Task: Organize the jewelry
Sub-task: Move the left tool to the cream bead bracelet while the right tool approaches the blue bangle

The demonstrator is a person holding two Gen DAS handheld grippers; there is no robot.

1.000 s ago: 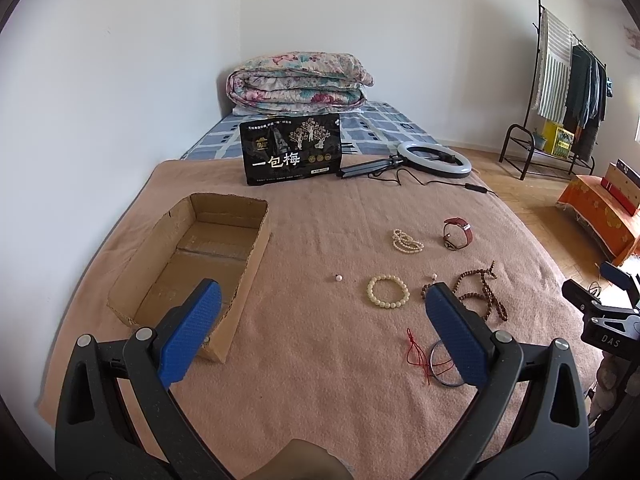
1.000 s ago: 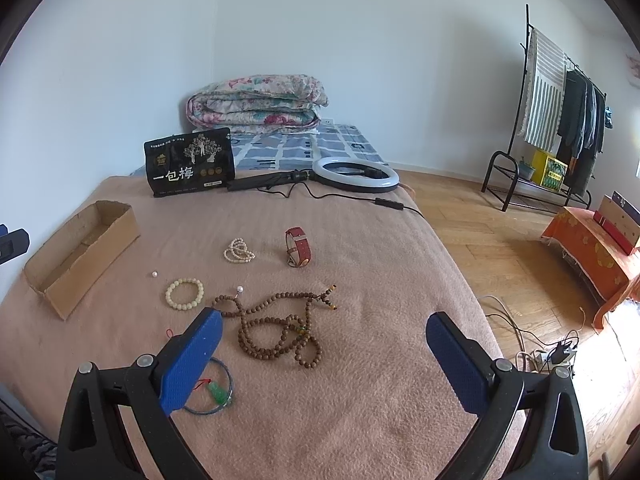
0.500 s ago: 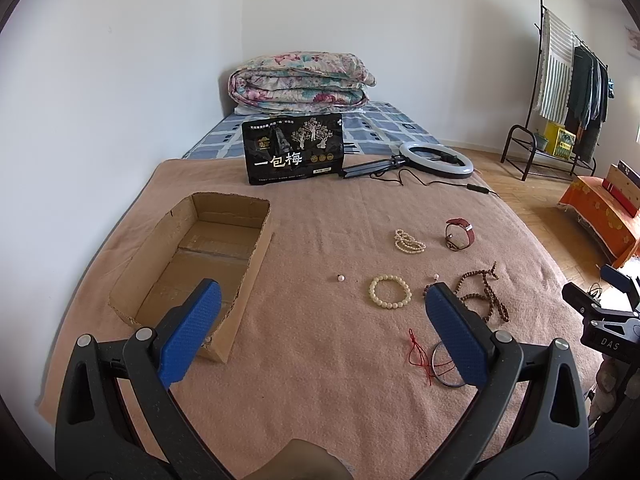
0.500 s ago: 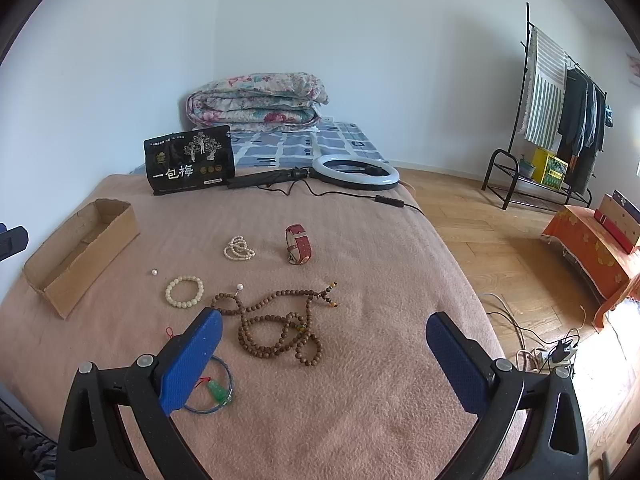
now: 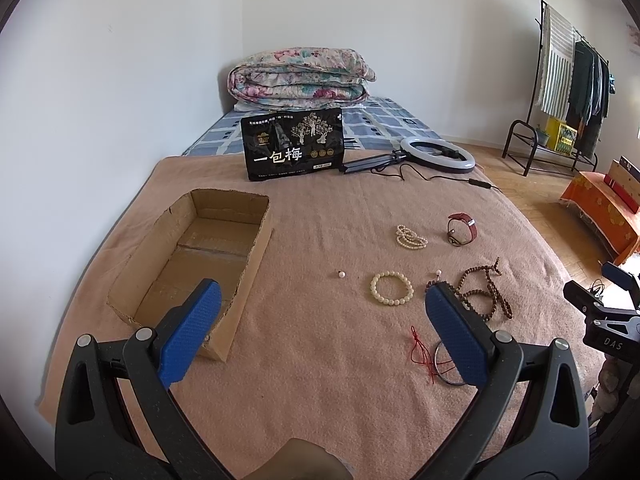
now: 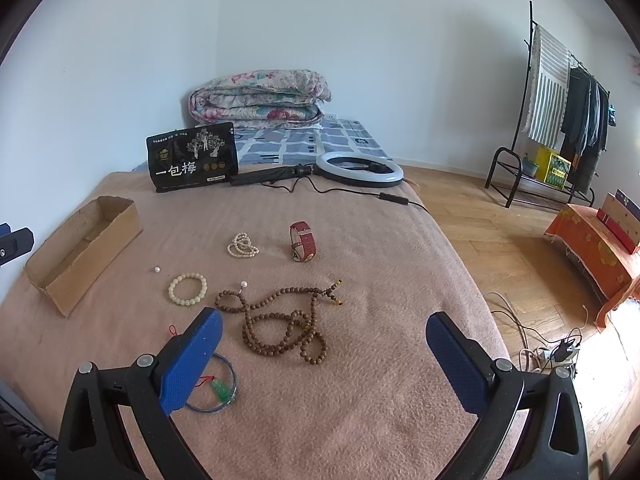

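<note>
Both the left hand-held gripper (image 5: 320,332) and the right hand-held gripper (image 6: 324,360) hover spread, empty. The long bead necklace (image 6: 280,320) at 12 o'clock could snag or trail, missing the box (image 5: 192,256).

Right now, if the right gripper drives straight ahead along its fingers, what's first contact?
Likely the brown bead necklace, lying on the blanket between the open right gripper fingers' line. Nothing stands in between, though depth is uncertain.

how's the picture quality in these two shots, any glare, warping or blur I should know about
Left wrist view: heavy fisheye bending, dark corners, soft even daylight, cardboard box and cream bead bracelet sharp. Right wrist view: same warping, blown-out sun patch on the floor at right, brown bead necklace crisp; both open claws throw no hard shadows.
</note>
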